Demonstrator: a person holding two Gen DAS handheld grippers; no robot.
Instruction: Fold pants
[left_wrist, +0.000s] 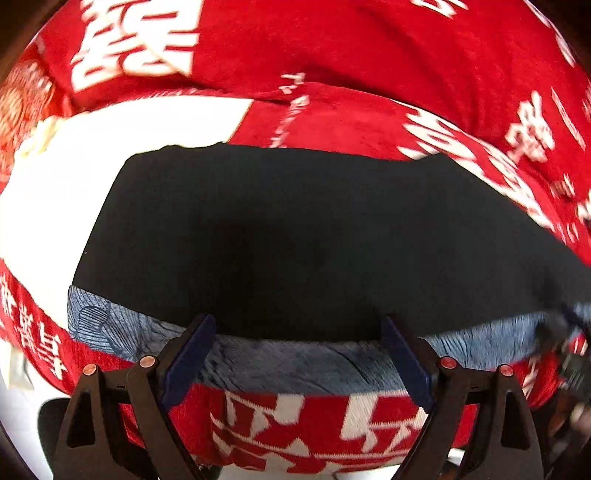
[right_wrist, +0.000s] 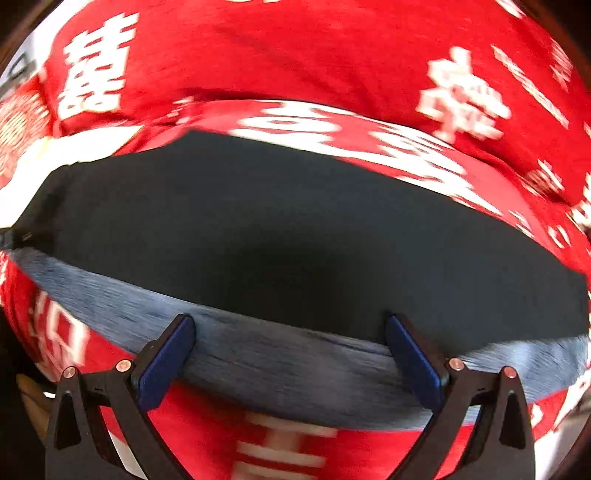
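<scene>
Pants: dark navy fabric pants are spread mid-frame over the red white-lettered blanket; blue-grey ribbed waistband lowest.
Left gripper: jaws held wide, nothing gripped.
Right gripper: likewise wide, empty.
Technique: waistband edge to be pinched evenly at both points.

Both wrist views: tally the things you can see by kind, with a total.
Dark pants with a blue lining edge: 1
Red blanket with white characters: 1
Grippers, both open: 2, left and right
White surface under the blanket: 1
Total: 5
</scene>
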